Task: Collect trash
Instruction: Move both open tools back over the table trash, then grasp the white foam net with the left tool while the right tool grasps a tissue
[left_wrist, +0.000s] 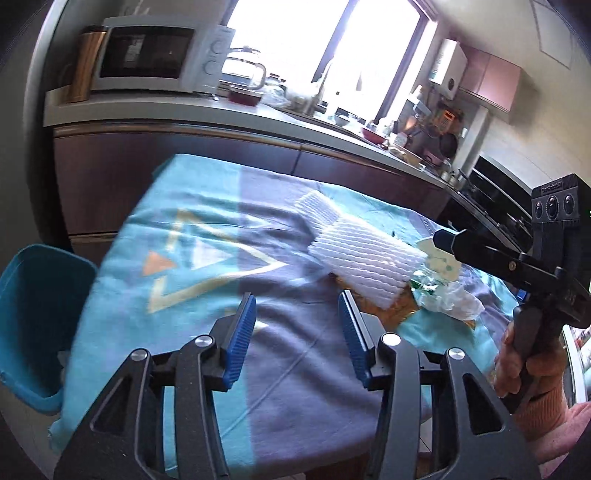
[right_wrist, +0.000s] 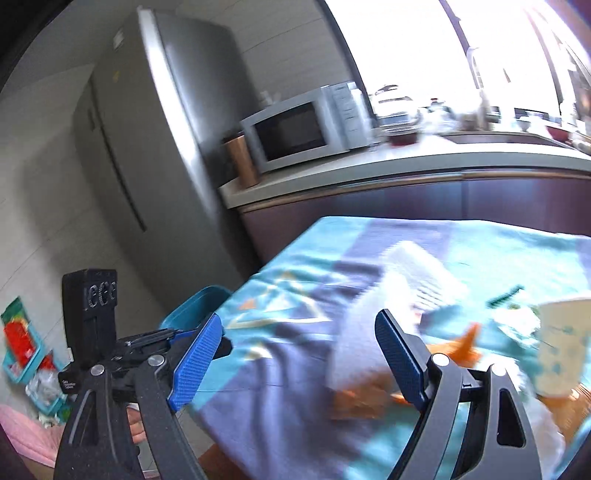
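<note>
Trash lies on a table with a teal and purple cloth (left_wrist: 184, 258): white foam netting (left_wrist: 365, 254), a smaller foam piece (left_wrist: 319, 206), a clear crumpled plastic wrapper (left_wrist: 450, 299), an orange wrapper (left_wrist: 391, 310) under the foam, and a paper cup (right_wrist: 565, 343). My left gripper (left_wrist: 297, 332) is open and empty above the cloth, left of the foam. My right gripper (right_wrist: 299, 354) is open and empty above the cloth; the blurred foam (right_wrist: 417, 280) lies just past it. The right gripper also shows in the left wrist view (left_wrist: 443, 240), by the cup.
A teal bin (left_wrist: 37, 325) stands on the floor at the table's left edge, also in the right wrist view (right_wrist: 195, 306). Behind the table runs a kitchen counter (left_wrist: 221, 114) with a microwave (left_wrist: 147, 55) and a kettle (left_wrist: 243, 70). A fridge (right_wrist: 155, 147) stands at the left.
</note>
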